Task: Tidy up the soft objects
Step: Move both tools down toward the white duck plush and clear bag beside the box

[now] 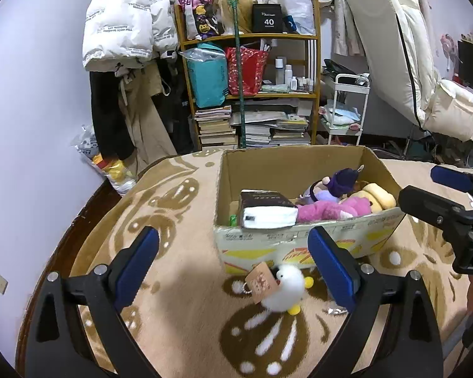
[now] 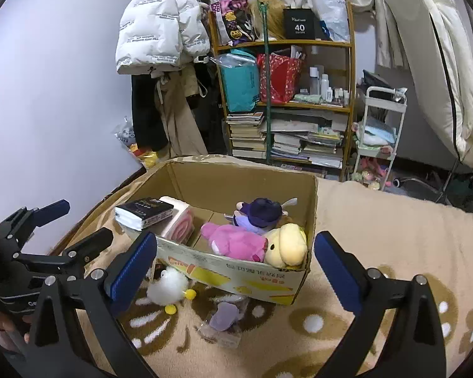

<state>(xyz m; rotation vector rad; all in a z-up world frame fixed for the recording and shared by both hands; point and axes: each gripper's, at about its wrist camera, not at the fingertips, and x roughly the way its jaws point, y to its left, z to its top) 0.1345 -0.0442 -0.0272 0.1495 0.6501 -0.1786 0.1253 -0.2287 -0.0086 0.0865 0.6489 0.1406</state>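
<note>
I see both claws wide open, nothing gripped: left gripper [image 1: 233, 264] w/ small white fluffy chick plush [image 1: 283, 289] lower centre, loose on carpet; right gripper [image 2: 236, 267] before open cardboard box [image 2: 252, 271], mid-frame.

Both wrist views look steeply down and forward, close over the same cardboard box [image 1: 299, 242], facing the bookshelf [image 2: 283, 94].
</note>
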